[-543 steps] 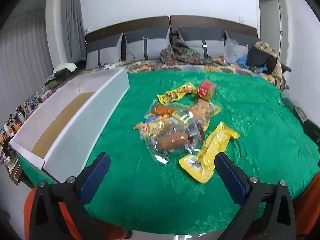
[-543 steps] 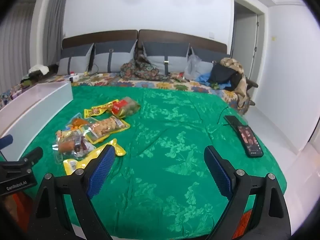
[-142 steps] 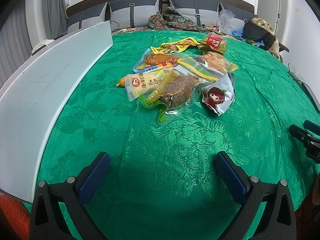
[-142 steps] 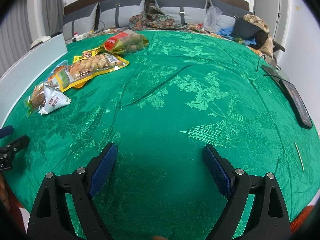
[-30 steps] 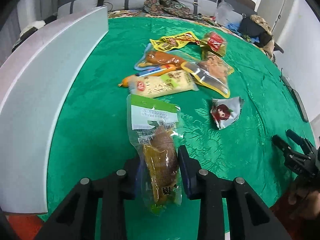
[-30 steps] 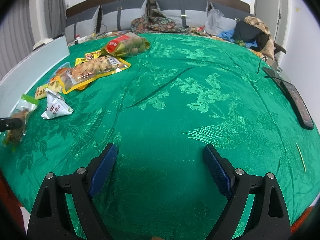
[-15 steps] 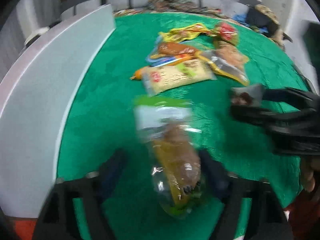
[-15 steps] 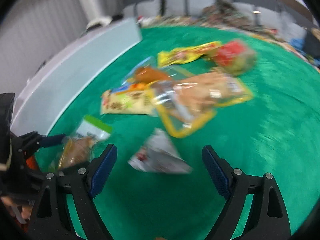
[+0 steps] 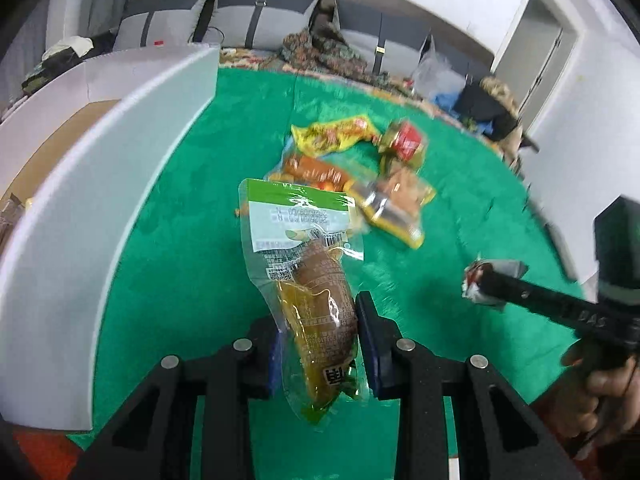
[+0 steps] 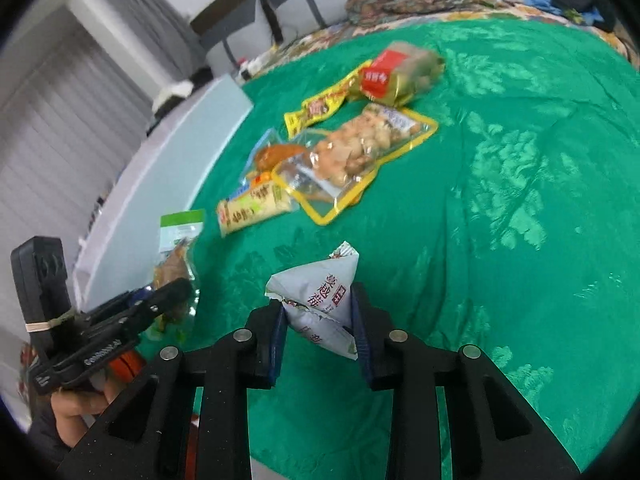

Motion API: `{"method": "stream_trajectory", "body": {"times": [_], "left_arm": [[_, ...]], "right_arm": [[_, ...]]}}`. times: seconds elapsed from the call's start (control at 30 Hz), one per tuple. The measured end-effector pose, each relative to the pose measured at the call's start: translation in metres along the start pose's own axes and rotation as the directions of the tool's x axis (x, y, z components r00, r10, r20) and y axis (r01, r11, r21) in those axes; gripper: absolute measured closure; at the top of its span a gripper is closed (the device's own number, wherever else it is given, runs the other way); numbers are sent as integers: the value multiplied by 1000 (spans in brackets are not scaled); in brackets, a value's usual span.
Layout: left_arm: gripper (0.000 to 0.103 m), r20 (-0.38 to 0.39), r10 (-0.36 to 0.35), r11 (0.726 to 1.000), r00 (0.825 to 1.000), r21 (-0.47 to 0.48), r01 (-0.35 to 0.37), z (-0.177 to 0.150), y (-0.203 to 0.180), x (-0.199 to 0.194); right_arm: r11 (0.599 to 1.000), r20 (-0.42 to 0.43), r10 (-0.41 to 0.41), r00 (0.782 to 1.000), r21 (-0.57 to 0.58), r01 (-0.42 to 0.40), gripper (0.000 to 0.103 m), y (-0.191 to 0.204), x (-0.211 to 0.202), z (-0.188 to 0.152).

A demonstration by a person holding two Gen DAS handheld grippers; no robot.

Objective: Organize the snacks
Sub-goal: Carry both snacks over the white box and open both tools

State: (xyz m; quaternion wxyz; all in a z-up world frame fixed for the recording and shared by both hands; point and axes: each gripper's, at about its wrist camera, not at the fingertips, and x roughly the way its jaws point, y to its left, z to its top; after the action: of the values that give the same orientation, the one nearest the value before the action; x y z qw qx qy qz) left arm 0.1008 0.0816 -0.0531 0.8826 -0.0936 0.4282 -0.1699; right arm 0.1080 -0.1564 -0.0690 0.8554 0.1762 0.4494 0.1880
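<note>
**Both tools carrying a snack above the green bedspread**

Left tool (image 9: 318,344) is clamping a clear vacuum pouch (image 9: 310,280) with a green-and-white header; its jaws are closing on it. Inside is a brown, ridged, cob-shaped item in yellowish liquid. The film is glossy and wrinkled. The pouch is sticking up and forward out of the blue pads, lifted off the bed, just beside the white box (image 9: 100,184). The box has smooth flat walls and a brown cardboard floor.

Right tool (image 10: 318,320) is gripping a small white foil packet (image 10: 320,292), pillow-shaped with crimped ends and red print. The jaws are pinched tight on its lower half. It is sitting up off the bedspread (image 10: 520,200).

The rest of the pile is lying flat further out on the bed: a pale yellow flat pack (image 10: 254,208), a yellow-edged clear bag of tan nuggets (image 10: 352,152), a clear pack with an orange-brown piece (image 10: 276,154), a long yellow sachet (image 10: 320,108) and a red-labelled puffy bag (image 10: 396,72). The spread is shiny green damask with a raised floral weave.

Both tools are pitching downward. A hand (image 9: 608,396) is wrapping the right tool's handle; another hand (image 10: 80,408) is holding the left one low at the bed edge.
</note>
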Motion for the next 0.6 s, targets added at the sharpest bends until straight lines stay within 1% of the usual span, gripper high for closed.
{"method": "stream_trajectory", "body": {"times": [0.07,0.17,0.23,0.3,0.37,0.43,0.47,0.53,0.57,0.6], "left_arm": [[72,33,-19,999,999,-24,20,8,4,-18],[72,90,-34,997,995,-65,40,23,16,-47],[72,131,-20,995,991,-91,32,36,32,-72],[72,163,19,993,986,-117,0,51,54,-94],[72,183,75,989,980,-139,-50,63,79,-110],[72,186,165,977,969,-168,-134,72,109,-125],[72,175,209,965,962,-194,-174,77,129,-130],[71,153,276,945,949,-223,-239,78,156,-133],[71,127,329,927,936,-233,-294,79,173,-132],[64,107,358,914,928,-243,-325,73,184,-132]], "right_arm": [[1000,25,12,1000,-5,-12,72,8,-8,5],[998,62,59,996,-37,-56,72,36,-20,20],[993,79,102,992,-72,-97,72,60,-27,32],[982,90,162,983,-112,-152,72,93,-33,48],[964,92,228,969,-161,-211,71,131,-34,64],[942,80,286,955,-209,-264,71,169,-30,76],[928,68,311,948,-234,-288,71,192,-24,84],[905,43,342,939,-283,-317,71,235,-8,96],[899,33,347,937,-296,-322,70,249,-1,100],[895,24,352,936,-301,-329,66,262,7,103]]}}
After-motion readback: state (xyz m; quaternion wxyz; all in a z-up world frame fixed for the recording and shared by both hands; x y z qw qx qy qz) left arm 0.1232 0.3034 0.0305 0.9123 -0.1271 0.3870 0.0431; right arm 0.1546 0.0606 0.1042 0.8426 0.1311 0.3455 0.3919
